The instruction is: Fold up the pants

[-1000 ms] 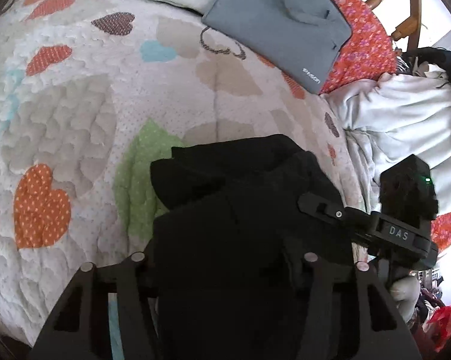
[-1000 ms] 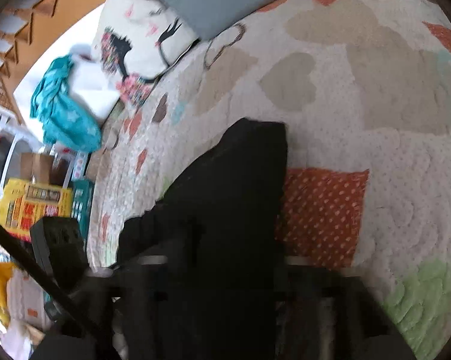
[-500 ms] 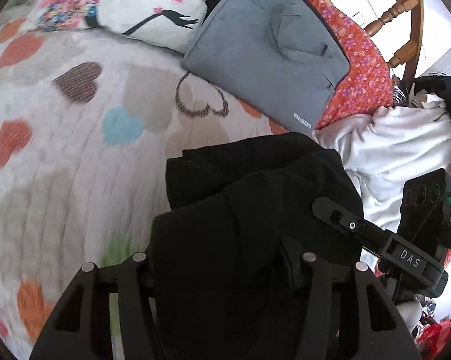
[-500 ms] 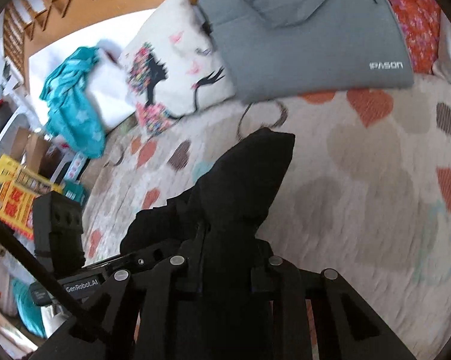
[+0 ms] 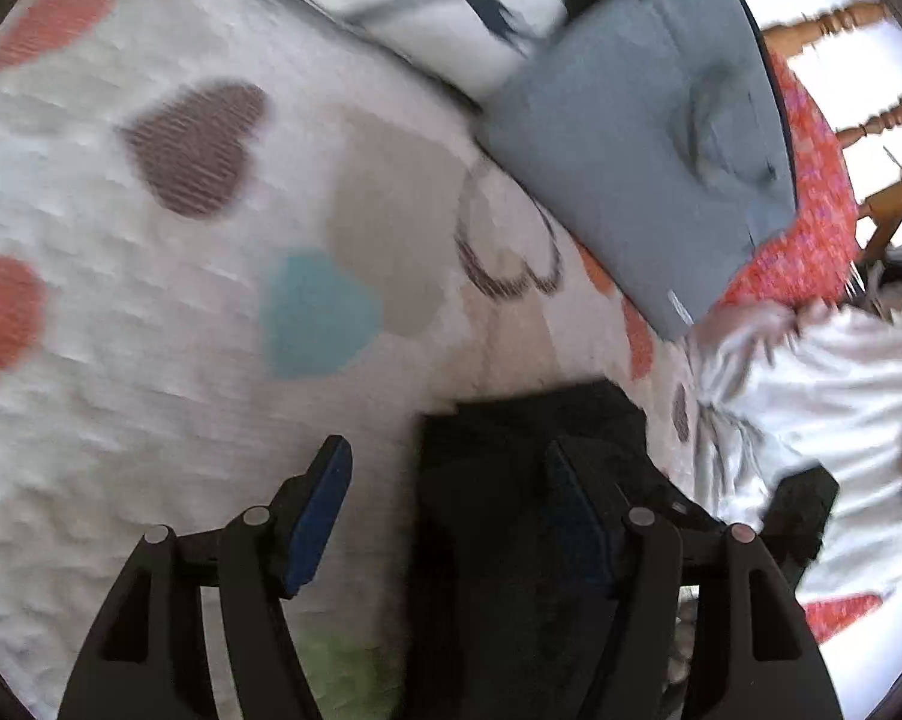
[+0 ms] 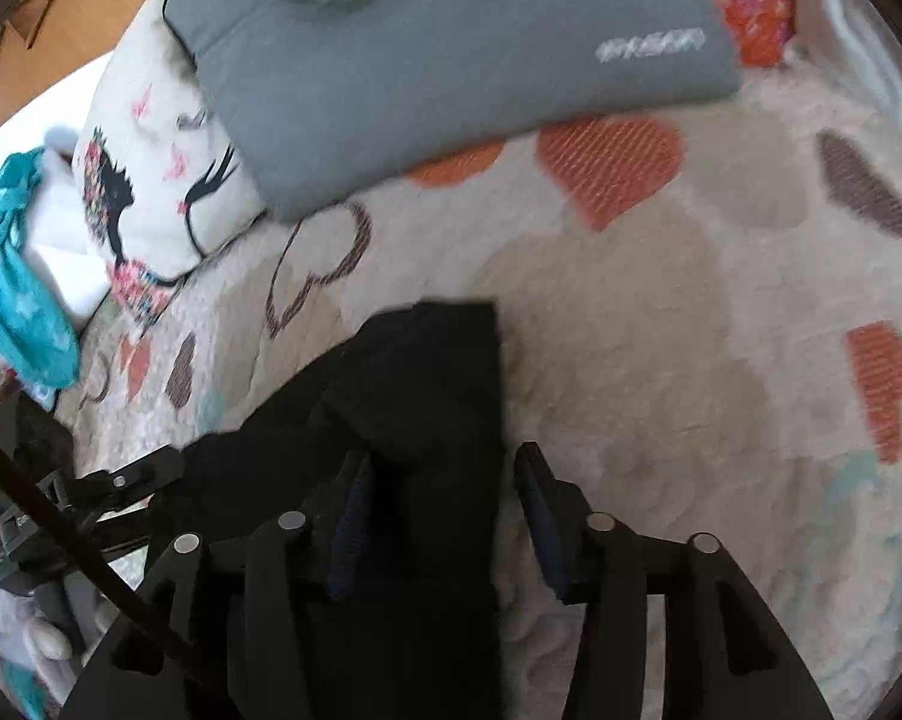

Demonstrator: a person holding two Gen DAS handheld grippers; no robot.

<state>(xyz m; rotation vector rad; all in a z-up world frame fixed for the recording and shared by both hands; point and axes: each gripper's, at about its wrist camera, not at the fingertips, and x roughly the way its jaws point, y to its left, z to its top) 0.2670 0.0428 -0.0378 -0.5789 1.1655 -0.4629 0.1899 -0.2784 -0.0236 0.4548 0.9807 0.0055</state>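
The black pants [image 5: 511,516] lie bunched on the heart-patterned quilt [image 5: 151,300]. In the left wrist view my left gripper [image 5: 451,480] is open, its blue-padded fingers apart, with the pants' edge lying between and under the right finger. In the right wrist view the pants [image 6: 415,396] lie flat with a squared corner pointing away. My right gripper [image 6: 442,504] is open, its fingers either side of the cloth and not pinching it. The left gripper's body [image 6: 109,480] shows at the left of that view.
A grey laptop bag [image 5: 643,138] and a printed white pillow [image 6: 151,180] lie at the far side of the bed. A white garment heap [image 5: 823,420] is to the right, a wooden chair [image 5: 889,120] behind it, and a teal cloth [image 6: 13,300] at far left.
Both grippers have opened and let go of the pants, which now rest on the quilt. Both views are motion-blurred and have shifted toward the grey bag.
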